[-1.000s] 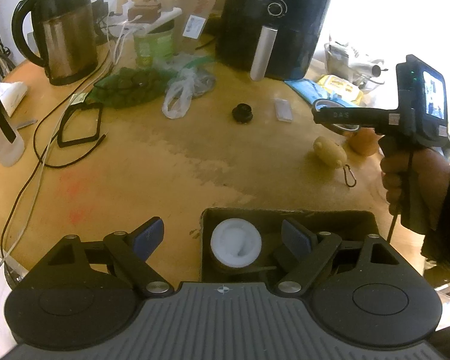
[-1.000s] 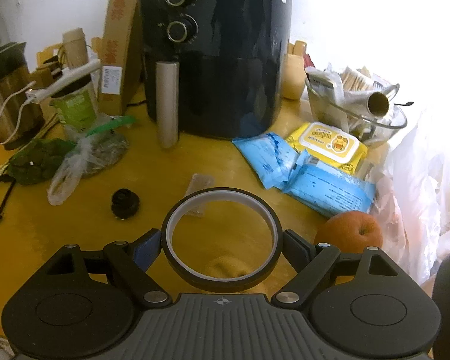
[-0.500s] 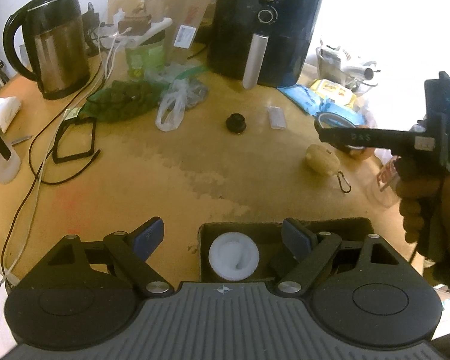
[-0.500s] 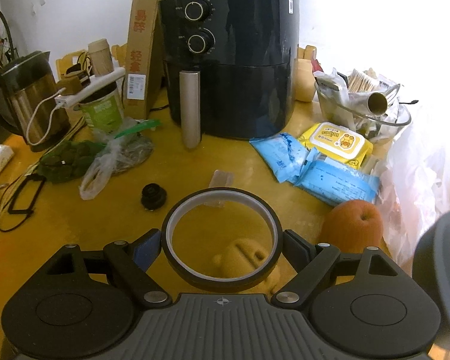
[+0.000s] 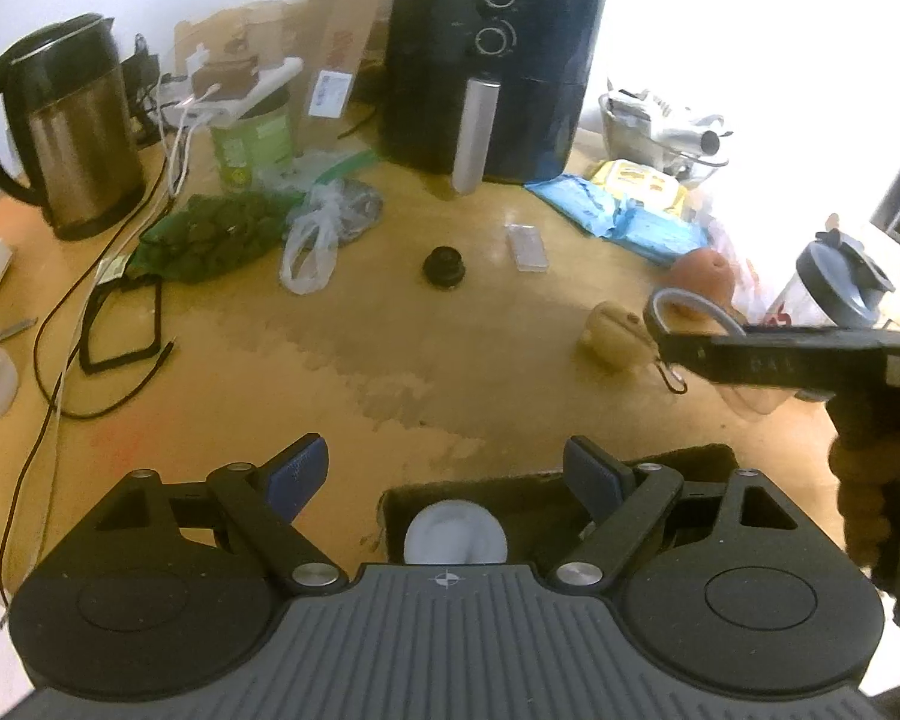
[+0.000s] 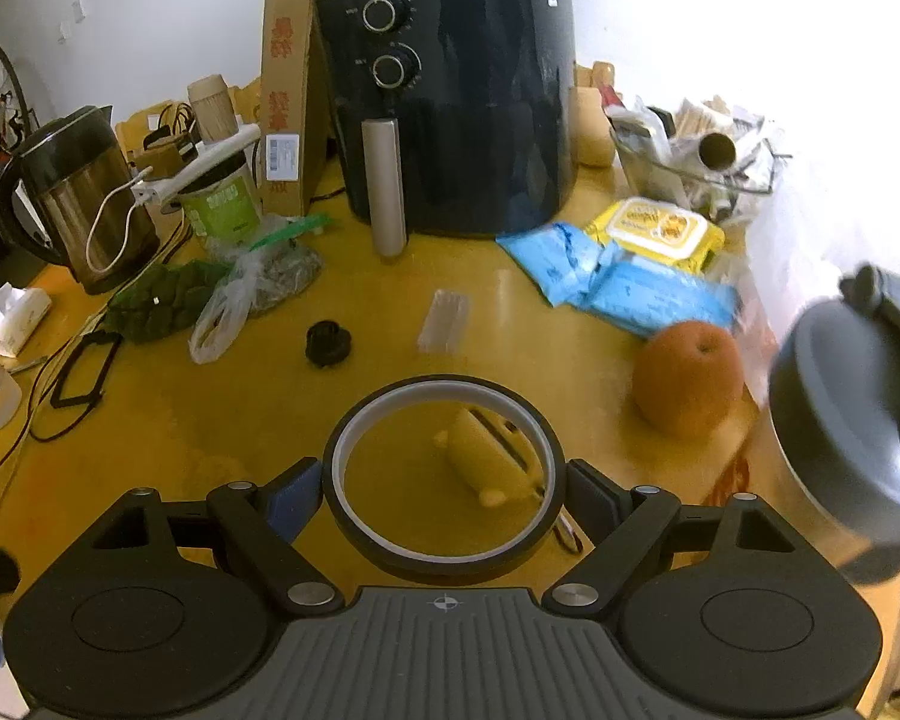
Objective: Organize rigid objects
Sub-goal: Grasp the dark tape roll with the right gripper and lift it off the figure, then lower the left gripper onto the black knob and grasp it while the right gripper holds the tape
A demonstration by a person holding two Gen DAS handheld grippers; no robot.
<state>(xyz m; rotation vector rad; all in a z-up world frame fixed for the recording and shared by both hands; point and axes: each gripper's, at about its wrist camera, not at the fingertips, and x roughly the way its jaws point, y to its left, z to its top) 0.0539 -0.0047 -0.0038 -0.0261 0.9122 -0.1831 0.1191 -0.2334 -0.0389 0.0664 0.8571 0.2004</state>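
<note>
- Left wrist view looks down on a round wooden table [image 5: 342, 360], yellowish, with a paler worn patch in its middle and a white wall behind.
- At the back stand a steel kettle [image 5: 72, 132] on the left, a green can [image 5: 252, 144] with a white power strip across its top, a tall cardboard box [image 5: 348, 30] and a black air fryer [image 5: 492, 60].
- Black cables [image 5: 90, 324] loop over the left part of the table; a clear plastic bag [image 5: 318, 234] and a dark green bundle [image 5: 210, 234] lie near the can.
- A small black cap [image 5: 444, 266] and a clear flat packet [image 5: 527, 247] lie apart on bare wood.
- The left gripper [image 5: 444, 474] hangs with its jaws wide and nothing between them, above a dark box [image 5: 546, 498] at the near edge that holds a white round object [image 5: 455, 534].
- Right wrist view: the right gripper [image 6: 444, 489] clamps a tape ring [image 6: 444, 480], pads against its two sides, lifted off the table.
- Under the ring lies a yellow toy [image 6: 486, 462]; an orange fruit [image 6: 687, 378] sits to the right, near blue wipe packs [image 6: 630, 288].
- A grey-lidded bottle [image 6: 858, 420] stands at the far right, blurred.
- Bright window light washes out the right side of the room.
</note>
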